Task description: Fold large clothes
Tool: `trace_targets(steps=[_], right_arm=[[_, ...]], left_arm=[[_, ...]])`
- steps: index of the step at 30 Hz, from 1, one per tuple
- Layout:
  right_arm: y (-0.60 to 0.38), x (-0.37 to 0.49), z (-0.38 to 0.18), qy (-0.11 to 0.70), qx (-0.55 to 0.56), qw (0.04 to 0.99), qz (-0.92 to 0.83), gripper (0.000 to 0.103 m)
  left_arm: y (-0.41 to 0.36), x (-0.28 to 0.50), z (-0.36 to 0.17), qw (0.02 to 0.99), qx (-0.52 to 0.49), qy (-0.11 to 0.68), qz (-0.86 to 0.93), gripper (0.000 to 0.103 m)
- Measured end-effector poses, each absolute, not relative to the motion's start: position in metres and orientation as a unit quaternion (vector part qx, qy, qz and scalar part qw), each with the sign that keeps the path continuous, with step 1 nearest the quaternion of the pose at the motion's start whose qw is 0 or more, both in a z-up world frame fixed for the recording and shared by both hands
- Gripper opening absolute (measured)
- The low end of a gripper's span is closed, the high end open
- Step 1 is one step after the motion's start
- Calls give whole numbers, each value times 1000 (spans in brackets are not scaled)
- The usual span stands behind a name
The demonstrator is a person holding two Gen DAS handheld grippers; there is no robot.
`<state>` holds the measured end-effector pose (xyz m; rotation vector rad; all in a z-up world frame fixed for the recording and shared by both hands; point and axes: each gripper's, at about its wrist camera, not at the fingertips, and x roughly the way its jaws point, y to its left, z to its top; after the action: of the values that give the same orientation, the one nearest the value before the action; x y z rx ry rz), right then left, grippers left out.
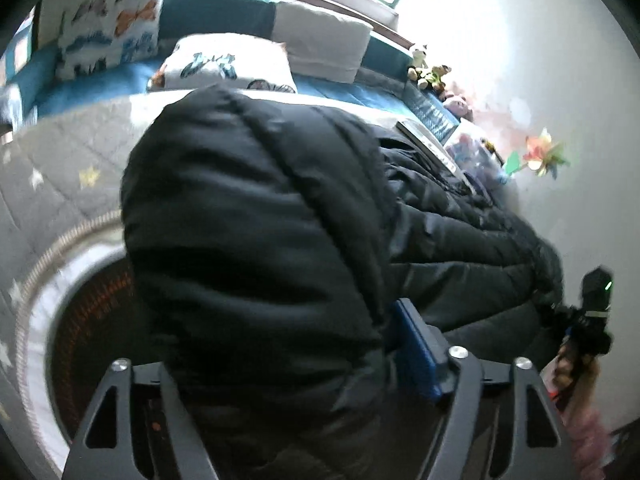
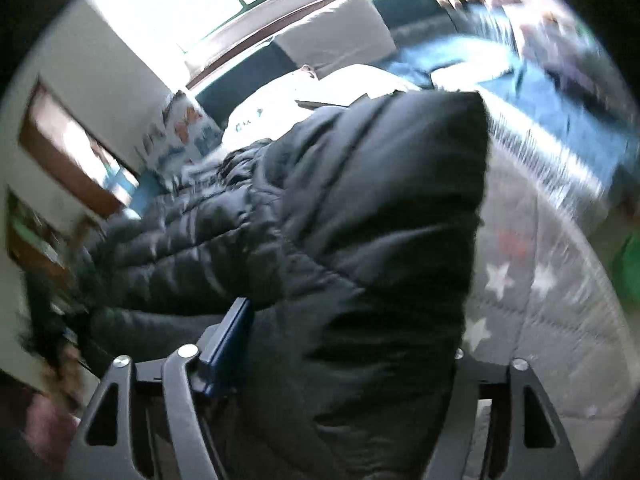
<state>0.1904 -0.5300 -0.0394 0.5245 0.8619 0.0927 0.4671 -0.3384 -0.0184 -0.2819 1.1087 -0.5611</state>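
A black quilted puffer jacket [image 1: 256, 208] fills the middle of both views, lifted above a grey star-patterned mat [image 1: 60, 168]. My left gripper [image 1: 304, 360] is shut on a fold of the jacket; one blue pad [image 1: 416, 352] shows on the right, the other is hidden by fabric. My right gripper [image 2: 340, 344] is shut on another part of the jacket [image 2: 380, 216]; its left blue pad [image 2: 228, 344] shows. The other gripper [image 1: 592, 312] appears at the jacket's far right edge in the left wrist view.
A teal sofa [image 1: 224, 12] with white printed cushions [image 1: 112, 36] stands behind. Soft toys [image 1: 432, 72] and a paper pinwheel [image 1: 540, 156] sit by the right wall. A round rug [image 1: 80, 320] lies at the lower left. The grey star mat [image 2: 540, 292] spreads to the right.
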Motion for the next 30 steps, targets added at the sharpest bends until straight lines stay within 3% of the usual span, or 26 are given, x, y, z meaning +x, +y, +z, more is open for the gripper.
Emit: trace_targets(steps=[6,14,20,30], right_arm=[[-533,178,-14,424,234,875,16,78],[-519,157,37,387,137,910,-55,78],[-484,188,50,371,102,923,-23,78],[-457,258,14,410,84,908,-15,78]], left_arm=[[-256,452,-19,799,-167,517,-259,80],[-210,423,58,854,-132,449,-227,80],[-264,409,87,865,-60,432,-249,80],[-348,456,40,852,-9,464,-242,80]])
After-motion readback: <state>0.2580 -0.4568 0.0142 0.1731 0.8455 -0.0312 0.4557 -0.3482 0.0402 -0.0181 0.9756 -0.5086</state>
